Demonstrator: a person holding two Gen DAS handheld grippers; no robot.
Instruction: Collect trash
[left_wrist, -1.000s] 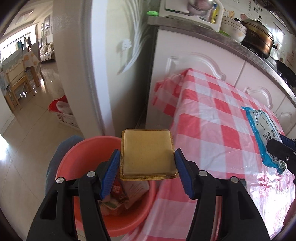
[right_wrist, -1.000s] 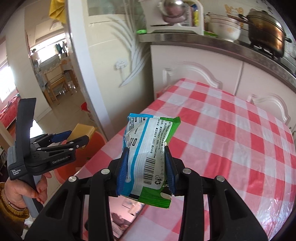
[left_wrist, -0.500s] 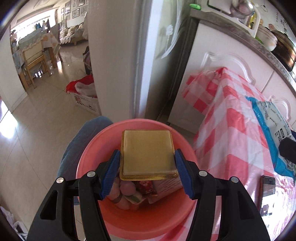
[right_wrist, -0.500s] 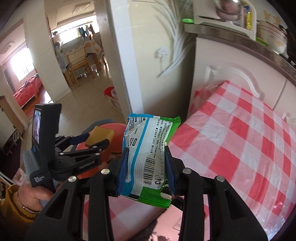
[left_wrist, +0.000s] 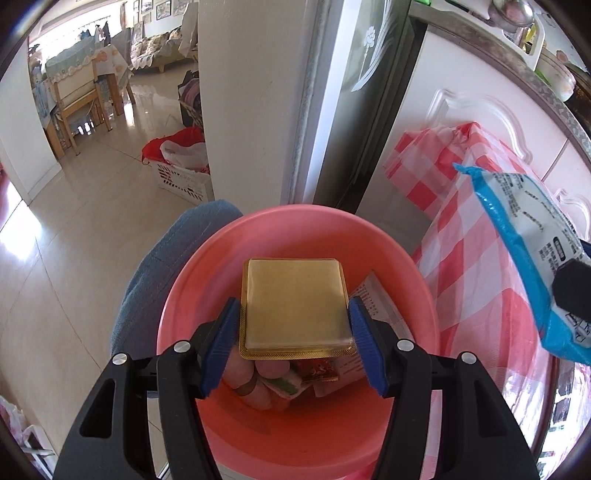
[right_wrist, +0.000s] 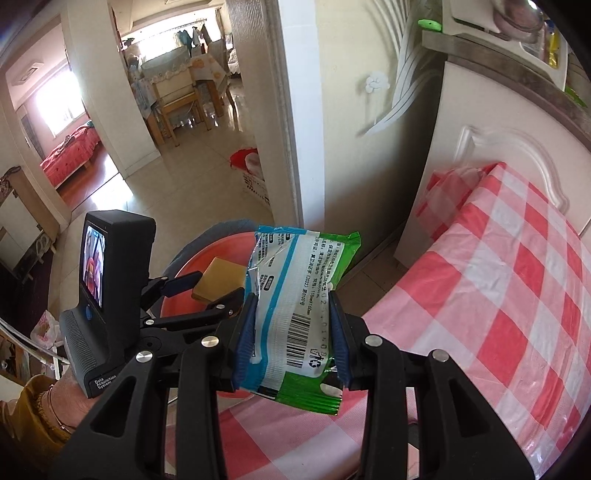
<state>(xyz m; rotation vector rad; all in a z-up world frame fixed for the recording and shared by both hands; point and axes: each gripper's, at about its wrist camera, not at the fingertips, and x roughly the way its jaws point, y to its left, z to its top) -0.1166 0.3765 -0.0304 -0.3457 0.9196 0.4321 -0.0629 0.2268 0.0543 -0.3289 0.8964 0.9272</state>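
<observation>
two tools are closed: my left tool (left_wrist: 293, 341) pinches a stiff gold packet (left_wrist: 293, 308) by its edges above the bucket (left_wrist: 295, 229); my right tool (right_wrist: 291, 334) squeezes a light, crinkly wrapper (right_wrist: 295, 306).

You have two grippers: the left gripper (left_wrist: 293, 341) and the right gripper (right_wrist: 291, 338). You can count one gold packet (left_wrist: 295, 308), one blue-green wrapper (right_wrist: 295, 306), one pink bucket (left_wrist: 295, 435), one checked tablecloth (right_wrist: 498, 295), one white basket (left_wrist: 181, 181).
</observation>
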